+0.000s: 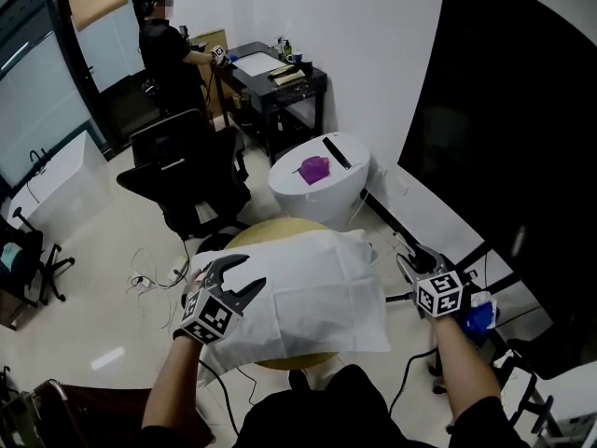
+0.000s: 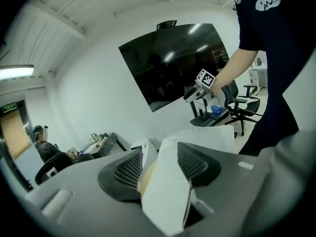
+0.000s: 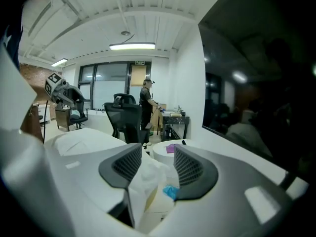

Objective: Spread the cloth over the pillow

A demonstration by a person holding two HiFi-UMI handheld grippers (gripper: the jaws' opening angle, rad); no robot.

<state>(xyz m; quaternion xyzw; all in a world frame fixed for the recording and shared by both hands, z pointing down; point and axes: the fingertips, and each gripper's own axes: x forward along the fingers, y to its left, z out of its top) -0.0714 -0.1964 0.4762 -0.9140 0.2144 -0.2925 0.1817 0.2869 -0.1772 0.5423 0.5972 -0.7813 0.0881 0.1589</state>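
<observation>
A white cloth [image 1: 317, 297] lies over the pillow on a round wooden table [image 1: 272, 228]; cloth and pillow are both white, so I cannot tell them apart. My left gripper [image 1: 238, 276] sits at the bundle's left edge, jaws wide. In the left gripper view white fabric [image 2: 165, 181] fills the gap of the left gripper [image 2: 159, 152] without being pinched. My right gripper [image 1: 415, 258] is at the right edge. The right gripper view has a crumpled fold [image 3: 143, 179] lying loose inside the right gripper [image 3: 154, 157].
A white round stand [image 1: 322, 189] with a purple object [image 1: 314, 169] is just behind the table. A black office chair [image 1: 187, 175] stands back left, where a person [image 1: 168, 49] works at a dark desk [image 1: 275, 82]. Something blue [image 1: 480, 315] lies at my right.
</observation>
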